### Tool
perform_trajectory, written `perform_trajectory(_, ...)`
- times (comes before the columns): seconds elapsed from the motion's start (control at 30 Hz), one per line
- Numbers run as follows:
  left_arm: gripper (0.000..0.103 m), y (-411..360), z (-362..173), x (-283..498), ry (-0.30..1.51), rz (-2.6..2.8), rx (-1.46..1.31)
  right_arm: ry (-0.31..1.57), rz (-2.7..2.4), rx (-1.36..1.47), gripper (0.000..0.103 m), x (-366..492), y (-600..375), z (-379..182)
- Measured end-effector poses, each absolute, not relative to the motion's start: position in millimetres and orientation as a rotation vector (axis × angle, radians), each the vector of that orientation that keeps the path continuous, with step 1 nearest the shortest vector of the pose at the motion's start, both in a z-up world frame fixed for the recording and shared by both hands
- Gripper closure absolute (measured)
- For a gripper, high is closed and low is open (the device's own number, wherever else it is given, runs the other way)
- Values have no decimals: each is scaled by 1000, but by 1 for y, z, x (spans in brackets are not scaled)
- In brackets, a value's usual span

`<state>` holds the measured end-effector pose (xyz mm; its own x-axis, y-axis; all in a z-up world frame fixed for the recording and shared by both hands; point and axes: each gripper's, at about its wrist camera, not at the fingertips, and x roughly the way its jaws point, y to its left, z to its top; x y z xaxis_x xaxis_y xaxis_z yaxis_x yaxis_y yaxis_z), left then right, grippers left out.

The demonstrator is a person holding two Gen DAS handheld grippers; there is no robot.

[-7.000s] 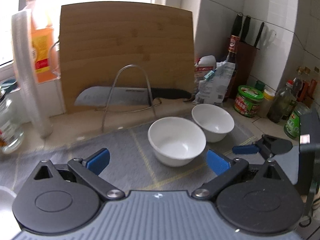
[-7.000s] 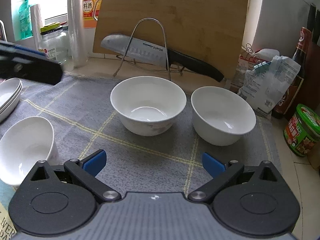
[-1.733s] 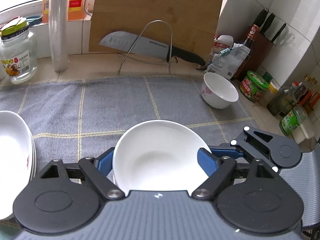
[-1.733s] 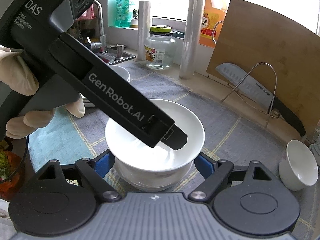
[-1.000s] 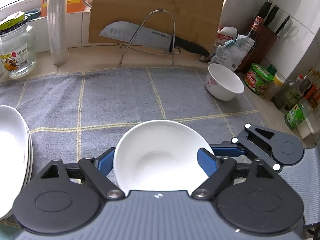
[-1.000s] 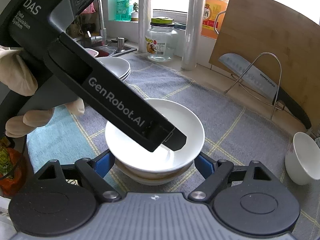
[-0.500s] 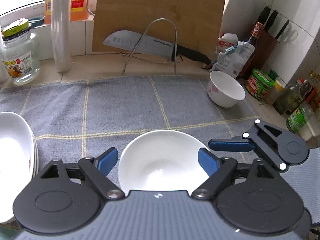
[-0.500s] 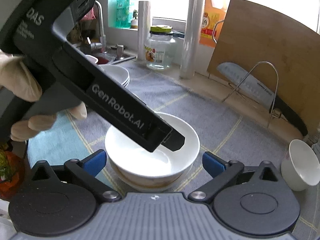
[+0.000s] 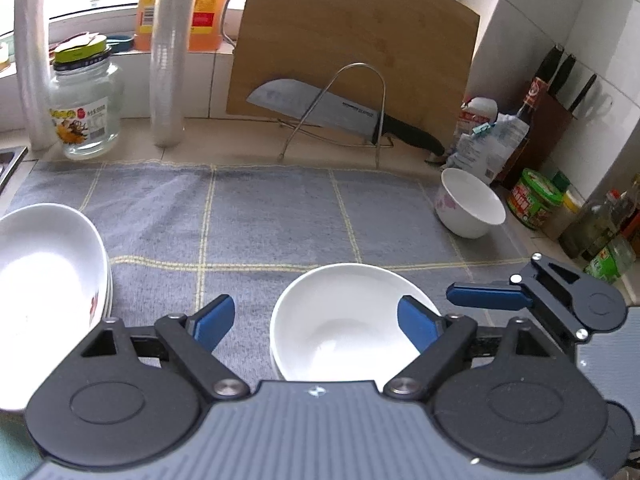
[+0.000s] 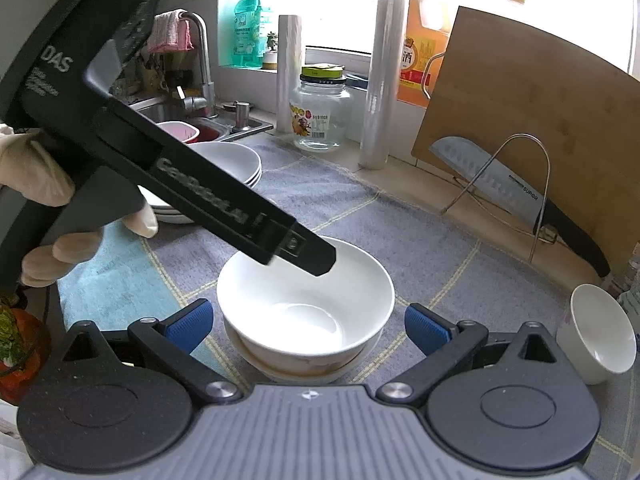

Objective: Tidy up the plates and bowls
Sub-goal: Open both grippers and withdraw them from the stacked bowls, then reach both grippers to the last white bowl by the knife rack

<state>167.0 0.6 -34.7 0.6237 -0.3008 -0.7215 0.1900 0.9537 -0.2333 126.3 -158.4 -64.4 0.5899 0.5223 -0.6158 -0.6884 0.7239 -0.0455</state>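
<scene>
Two white bowls sit nested as a stack (image 9: 348, 320) (image 10: 306, 312) on the grey checked cloth (image 9: 280, 216). My left gripper (image 9: 316, 320) is open, its blue pads either side of the stack and off the rim. My right gripper (image 10: 306, 326) is open too, its pads apart from the stack's sides. The left gripper's body (image 10: 208, 196) reaches over the stack in the right wrist view. A third white bowl (image 9: 470, 204) (image 10: 600, 336) stands alone at the cloth's right end. A pile of white plates (image 9: 44, 264) (image 10: 228, 164) lies at the left.
A wire rack with a cleaver (image 9: 340, 112) and a wooden cutting board (image 9: 352, 52) stand behind the cloth. A glass jar (image 9: 86, 108), film rolls (image 9: 166, 56) and a sink (image 10: 188, 120) are back left. Jars, bottles and a knife block (image 9: 552, 120) crowd the right.
Both grippers have opened and let go of the nested bowls, which now rest on the cloth. Both grippers have drawn back and up a little.
</scene>
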Motion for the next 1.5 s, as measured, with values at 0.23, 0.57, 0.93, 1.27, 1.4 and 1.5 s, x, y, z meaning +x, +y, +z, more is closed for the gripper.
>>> perform_trajectory(0.23, 12, -8, -31, 151, 833, -255, -129, 601, 759, -299, 0, 119, -163, -64)
perform_trajectory(0.57, 10, -47, -33, 129, 787, -188, -13, 638, 739, -296, 0, 118, -198, -73)
perform_trajectory(0.93, 9, -51, -40, 126, 791, -200, 18, 665, 662, -268, 0, 120, -219, -75)
perform_trajectory(1.27, 9, -47, -31, 126, 647, -318, 7, 765, 398, -284, 0, 114, -234, -78)
perform_trajectory(1.4, 8, -73, -26, 129, 616, -372, 54, 786, 305, -247, 0, 116, -261, -75)
perform_trajectory(1.5, 8, -93, -26, 131, 600, -410, 64, 789, 263, -214, 0, 124, -287, -73)
